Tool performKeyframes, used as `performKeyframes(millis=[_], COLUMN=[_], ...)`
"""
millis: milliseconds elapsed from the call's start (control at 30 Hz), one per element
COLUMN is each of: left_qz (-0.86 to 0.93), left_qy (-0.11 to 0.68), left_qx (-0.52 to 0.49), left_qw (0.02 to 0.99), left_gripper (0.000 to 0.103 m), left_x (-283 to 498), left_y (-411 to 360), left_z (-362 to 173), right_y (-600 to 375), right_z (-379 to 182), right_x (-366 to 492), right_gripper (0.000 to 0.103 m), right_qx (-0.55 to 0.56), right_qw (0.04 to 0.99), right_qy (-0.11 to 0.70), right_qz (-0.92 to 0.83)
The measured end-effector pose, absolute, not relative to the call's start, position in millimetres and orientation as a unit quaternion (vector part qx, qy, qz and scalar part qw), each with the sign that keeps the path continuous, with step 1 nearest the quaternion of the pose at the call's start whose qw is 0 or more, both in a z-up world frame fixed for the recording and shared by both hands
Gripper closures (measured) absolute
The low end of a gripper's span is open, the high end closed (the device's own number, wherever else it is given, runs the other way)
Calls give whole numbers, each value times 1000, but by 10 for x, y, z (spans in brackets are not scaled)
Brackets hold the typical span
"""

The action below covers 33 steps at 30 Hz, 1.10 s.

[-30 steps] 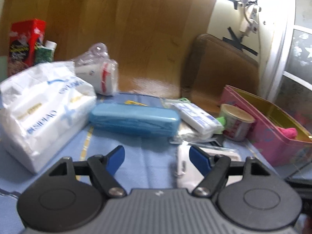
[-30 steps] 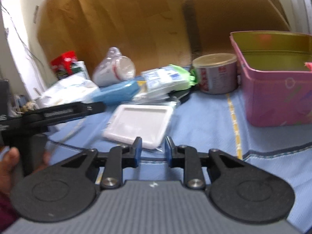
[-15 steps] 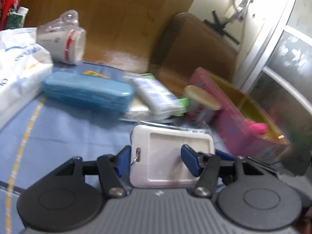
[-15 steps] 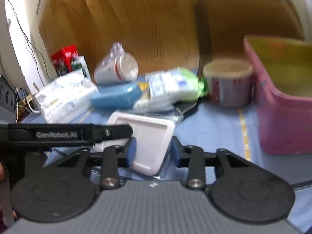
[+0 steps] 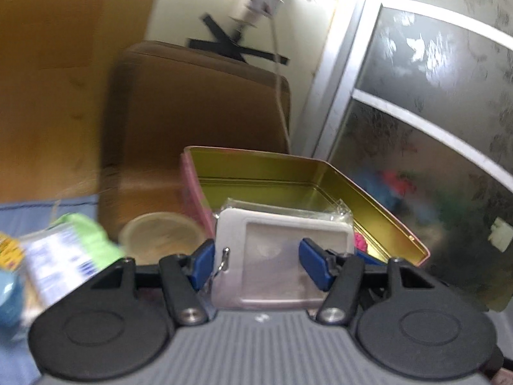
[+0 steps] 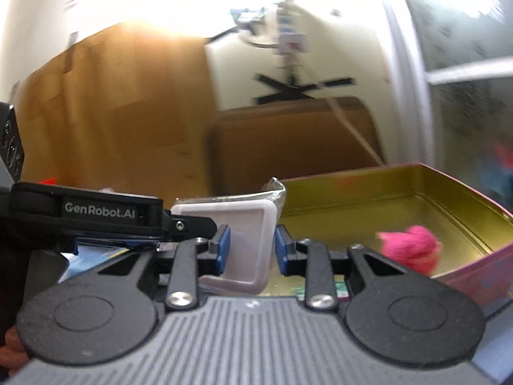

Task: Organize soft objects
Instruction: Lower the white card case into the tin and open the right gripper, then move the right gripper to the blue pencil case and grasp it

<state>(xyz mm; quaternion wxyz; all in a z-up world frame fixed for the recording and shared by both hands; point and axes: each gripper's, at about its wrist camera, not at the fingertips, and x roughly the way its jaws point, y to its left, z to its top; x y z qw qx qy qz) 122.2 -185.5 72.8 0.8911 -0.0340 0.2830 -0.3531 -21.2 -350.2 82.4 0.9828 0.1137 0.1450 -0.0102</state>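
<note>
Soft white card holder (image 5: 282, 243) pinched by both: left hand-held gripper (image 5: 256, 264) across its wide side, loosening a little; right hand-held gripper (image 6: 251, 250) squeezing one end. Pink tin (image 5: 384, 218) just ahead, below.

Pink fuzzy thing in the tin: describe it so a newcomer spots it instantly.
Find the open pink rectangular tin with the gold interior on the blue cloth. On its floor, at the near end, lies a small bright pink fuzzy lump. It is the only loose item visible inside, soft against bare metal.
</note>
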Motion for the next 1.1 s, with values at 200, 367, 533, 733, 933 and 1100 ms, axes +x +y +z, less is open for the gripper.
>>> performKeyframes(millis=[200, 367, 533, 733, 933, 1100], left_qz=[-329, -326, -319, -238, -115, -94], left_qy=[279, 272, 237, 253, 296, 292], left_qx=[33, 1, -17, 18, -3, -94], left_qw=[901, 905, 917, 938, 948, 947], left_gripper=[41, 39, 36, 35, 36, 36], left_x=[1332, 1304, 1030, 806, 873, 873], left_y=[-2466, -2278, -1604, -645, 364, 962], left_z=[604, 673, 710, 401, 9, -96], right_y=[-3871, -3967, -3868, -3422, -2758, -2239], right_z=[692, 627, 656, 758, 810, 742], right_x=[95, 78, -131, -288, -193, 85], right_gripper=[66, 48, 48, 48, 48, 48], right_qx=[117, 119, 130, 103, 67, 44], right_qw=[976, 972, 974, 985, 984, 966], right_qy=[172, 164, 141, 120, 157, 221], right_qz=[-67, -122, -118, -70, 47, 122])
